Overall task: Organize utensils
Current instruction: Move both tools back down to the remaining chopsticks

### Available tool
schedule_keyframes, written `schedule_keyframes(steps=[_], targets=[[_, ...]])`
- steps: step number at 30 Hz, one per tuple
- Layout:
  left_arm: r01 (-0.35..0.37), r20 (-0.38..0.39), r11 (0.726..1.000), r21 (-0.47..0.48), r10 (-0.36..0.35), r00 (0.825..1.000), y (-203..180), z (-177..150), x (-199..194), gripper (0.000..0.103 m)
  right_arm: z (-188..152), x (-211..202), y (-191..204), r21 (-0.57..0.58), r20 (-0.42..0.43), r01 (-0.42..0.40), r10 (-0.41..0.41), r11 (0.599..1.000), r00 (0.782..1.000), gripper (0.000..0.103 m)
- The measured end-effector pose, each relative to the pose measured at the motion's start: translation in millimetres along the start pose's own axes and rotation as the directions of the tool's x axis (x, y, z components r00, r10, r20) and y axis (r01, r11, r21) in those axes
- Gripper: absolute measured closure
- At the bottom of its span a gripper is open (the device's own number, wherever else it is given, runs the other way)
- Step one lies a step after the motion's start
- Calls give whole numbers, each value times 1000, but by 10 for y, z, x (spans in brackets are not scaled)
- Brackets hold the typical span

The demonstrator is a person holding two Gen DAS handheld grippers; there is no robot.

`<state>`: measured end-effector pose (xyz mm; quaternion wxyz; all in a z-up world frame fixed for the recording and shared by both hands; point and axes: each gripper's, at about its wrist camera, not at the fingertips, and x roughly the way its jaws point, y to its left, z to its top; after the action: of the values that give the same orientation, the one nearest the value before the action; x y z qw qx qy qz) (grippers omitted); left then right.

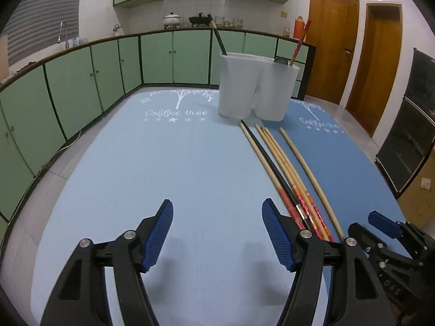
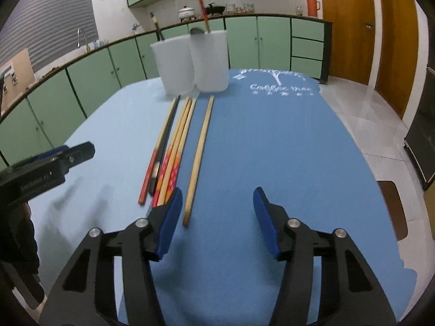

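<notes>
Six chopsticks (image 2: 174,146) lie side by side on the blue tabletop (image 2: 272,149), mostly pale wood with red or orange patterned ends (one is black), their tips pointing at two white tubs (image 2: 193,62) standing touching each other, a red chopstick (image 2: 201,8) upright in one. The left tongs (image 1: 217,233) hover low over bare mat left of the sticks, spread apart and holding nothing. The right tongs (image 2: 216,222) are likewise apart, their left finger just beside the separate plain stick (image 2: 199,149).

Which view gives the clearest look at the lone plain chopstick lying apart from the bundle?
The right wrist view: the plain chopstick lies whole and near the centre. In the left wrist view it sits toward the right edge, curved by the fisheye, its near end by the left gripper's fingers.
</notes>
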<state>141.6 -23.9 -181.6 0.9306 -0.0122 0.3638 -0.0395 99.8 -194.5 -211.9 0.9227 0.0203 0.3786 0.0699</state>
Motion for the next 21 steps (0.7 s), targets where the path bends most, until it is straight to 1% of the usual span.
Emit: schedule_keyframes(steps=[6,12,15,18,19,21], targets=[[5,-10,1000,6,-5,1000,-7,-53,-8,36,-46,73,71,-29,-33,0,-1,1000,999,64],[15,-22,1000,17,-15,1000,-65,-63,-5,36,-71,88,156,-79,-30,23,-25,997,999,73],[22,-23,1000,18,-21,1000,-88,-73,-10,36,-81,87,198,-105,-26,31,-34,994,999,80],[28,-24,999,18,-28,999,-119,-75,-10,36,-86,85,211,-108,-25,29,-31,994,999,89],[33,-25,999,17,-32,999,-133,-78,-13,36,-87,83,212,-108,-26,26,-29,994,999,96],[39,-26,999,20,-39,999,-164,-89,-16,36,-87,78,191,-97,-26,25,-27,995,999,98]])
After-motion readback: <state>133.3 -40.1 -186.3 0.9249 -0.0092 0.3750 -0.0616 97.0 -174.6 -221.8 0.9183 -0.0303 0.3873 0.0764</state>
